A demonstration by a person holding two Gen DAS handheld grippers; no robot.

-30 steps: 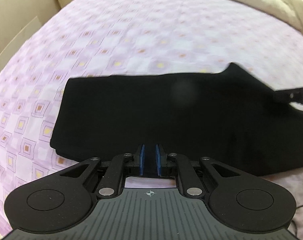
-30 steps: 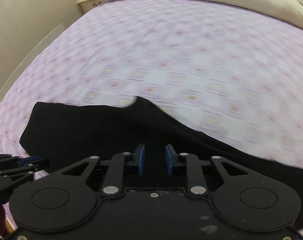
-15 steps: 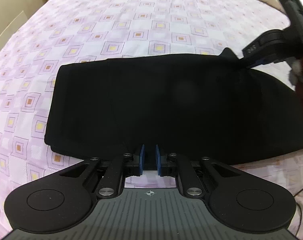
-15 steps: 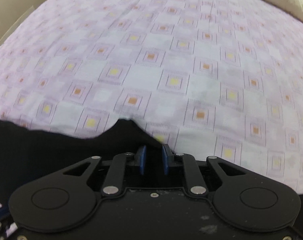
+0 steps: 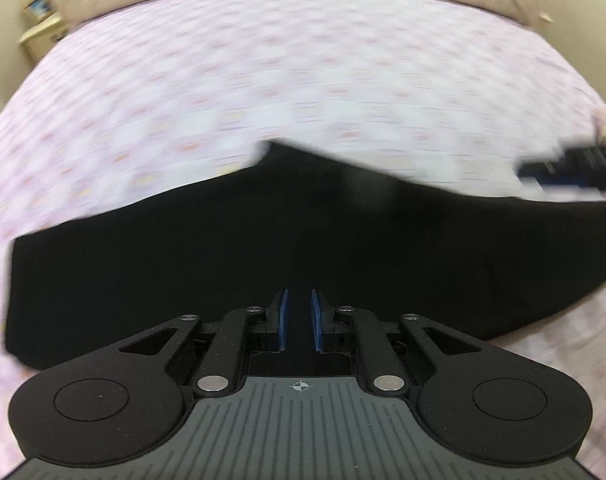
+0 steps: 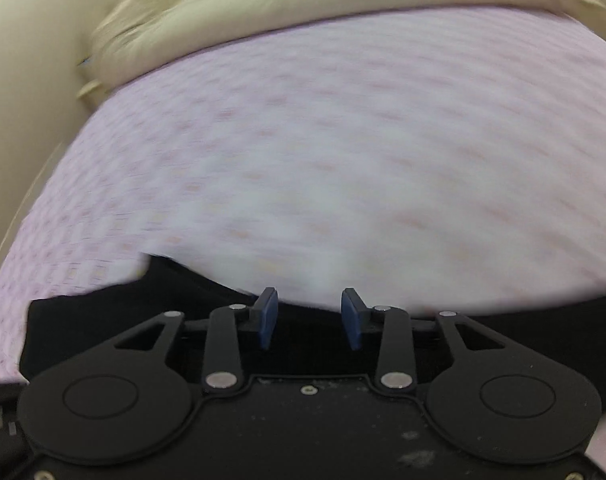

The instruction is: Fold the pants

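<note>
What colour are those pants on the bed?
Plain black pants, seen best from the left wrist view.

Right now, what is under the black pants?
The black pants lie on the pink-patterned bedsheet, which shows all around them. Whatever sits directly beneath the fabric is covered.

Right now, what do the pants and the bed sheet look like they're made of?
Pants: matte black cloth, probably a soft knit; no sheen, drapes limply. Bed sheet: thin woven fabric, likely cotton, lilac with printed squares; blur hides the weave.
</note>
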